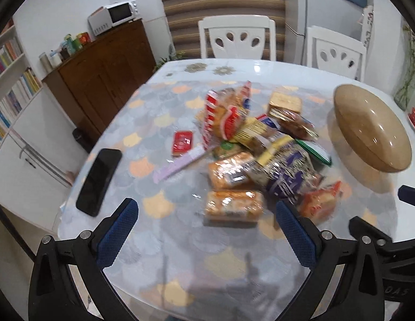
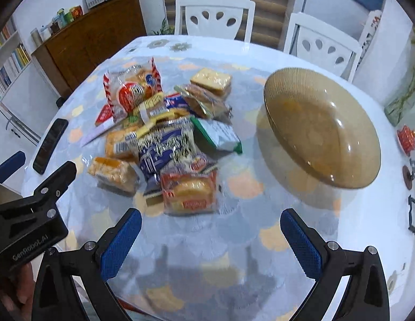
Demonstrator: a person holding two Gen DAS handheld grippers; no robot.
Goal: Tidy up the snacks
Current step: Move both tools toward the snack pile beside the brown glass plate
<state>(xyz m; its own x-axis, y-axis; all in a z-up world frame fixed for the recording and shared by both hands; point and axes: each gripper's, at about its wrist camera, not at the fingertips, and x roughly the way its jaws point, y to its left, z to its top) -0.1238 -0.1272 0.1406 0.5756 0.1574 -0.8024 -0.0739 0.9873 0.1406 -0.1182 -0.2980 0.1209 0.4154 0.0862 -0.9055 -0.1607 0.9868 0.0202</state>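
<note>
The snacks (image 2: 164,133) lie heaped in the middle of the frame on the bench (image 2: 207,240), just left of the empty amber dish (image 2: 322,128). They look light, crinkly and slippery, the cakes inside soft and easily crushed, so a gentle pinch across a wrapper's short sides seems best; the nearest orange pack (image 2: 190,191) is the easiest to reach. The right claw (image 2: 210,236) hangs wide open at the bottom, holding and touching nothing; the left claw (image 1: 207,227) is likewise spread and empty above the bench.

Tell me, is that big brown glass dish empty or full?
Empty: the brown dish shows bare glass; all snacks lie beside it.
</note>
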